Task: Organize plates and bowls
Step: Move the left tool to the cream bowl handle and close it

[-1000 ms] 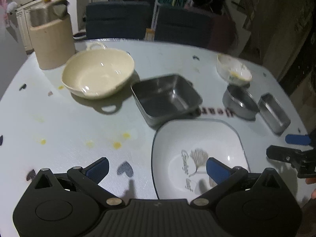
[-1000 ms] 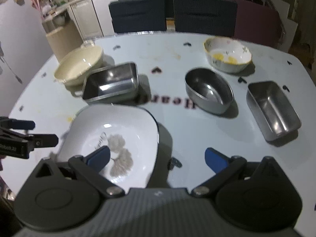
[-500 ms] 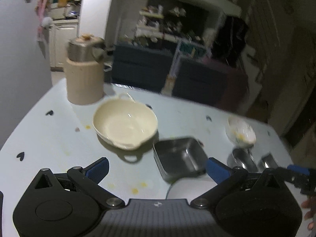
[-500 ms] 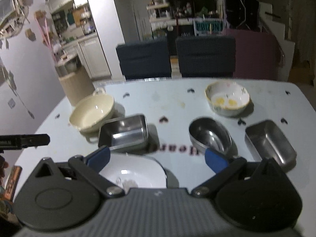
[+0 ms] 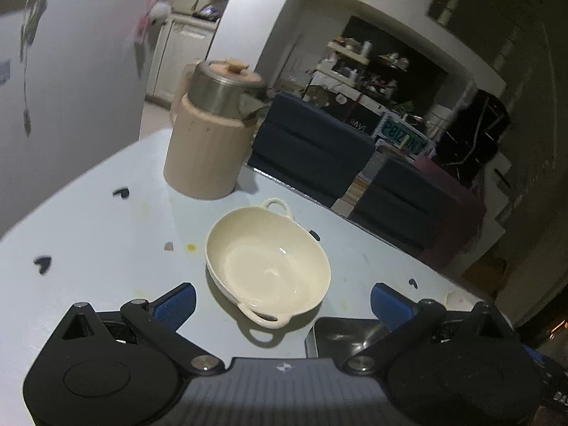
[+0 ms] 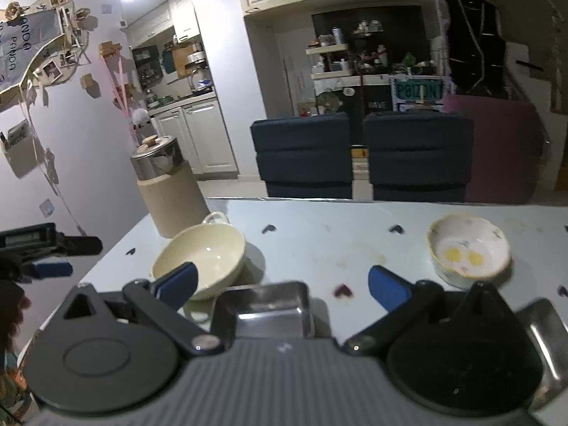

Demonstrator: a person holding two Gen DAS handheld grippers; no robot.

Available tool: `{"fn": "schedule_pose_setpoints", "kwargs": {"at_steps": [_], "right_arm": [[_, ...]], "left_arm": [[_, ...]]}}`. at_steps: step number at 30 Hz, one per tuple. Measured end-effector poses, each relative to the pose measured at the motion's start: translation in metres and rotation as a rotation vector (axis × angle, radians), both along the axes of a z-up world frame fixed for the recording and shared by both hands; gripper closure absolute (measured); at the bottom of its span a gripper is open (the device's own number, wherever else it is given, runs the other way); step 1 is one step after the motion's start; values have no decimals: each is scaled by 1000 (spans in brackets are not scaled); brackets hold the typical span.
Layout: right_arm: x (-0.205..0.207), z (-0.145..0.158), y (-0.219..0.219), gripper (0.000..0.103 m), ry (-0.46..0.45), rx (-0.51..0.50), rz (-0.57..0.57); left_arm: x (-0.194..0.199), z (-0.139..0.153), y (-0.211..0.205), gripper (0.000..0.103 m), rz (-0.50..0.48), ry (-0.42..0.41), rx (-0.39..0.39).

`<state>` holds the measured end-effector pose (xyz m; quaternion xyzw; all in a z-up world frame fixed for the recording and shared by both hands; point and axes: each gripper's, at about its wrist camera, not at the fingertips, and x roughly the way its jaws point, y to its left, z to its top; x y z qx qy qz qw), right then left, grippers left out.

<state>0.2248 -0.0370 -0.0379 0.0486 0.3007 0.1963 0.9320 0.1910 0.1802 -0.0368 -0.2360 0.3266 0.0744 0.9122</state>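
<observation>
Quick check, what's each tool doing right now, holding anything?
Left tool: open, holding nothing, above the cream bowl.
Right tool: open, holding nothing, above the steel tray.

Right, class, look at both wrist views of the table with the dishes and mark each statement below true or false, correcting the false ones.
1. The cream two-handled bowl is empty. True.
2. The left gripper has its jaws shut on the cream bowl. False: the jaws stand open and hold nothing.
3. The beige jug with a metal lid stands on the table beyond the cream bowl. True.
4. The small floral bowl sits stacked inside the cream bowl. False: it stands apart, on the table's right side.
5. The right gripper carries the square steel tray. False: its jaws are open and empty.
</observation>
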Motion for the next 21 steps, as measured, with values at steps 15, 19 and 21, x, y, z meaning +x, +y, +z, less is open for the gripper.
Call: {"fn": "schedule_pose_setpoints", "kwargs": {"at_steps": [15,19,21], "right_arm": [[95,-40,79,11,123,21,41],[115,-56,91,26,191,42,35],[123,-63,96,31,214,47,33]], "left_arm": [[50,-92,32,62,95,142,-320],[53,-106,36,66,125,137,-383],[53,-110,39,69,129,134,-403]]}}
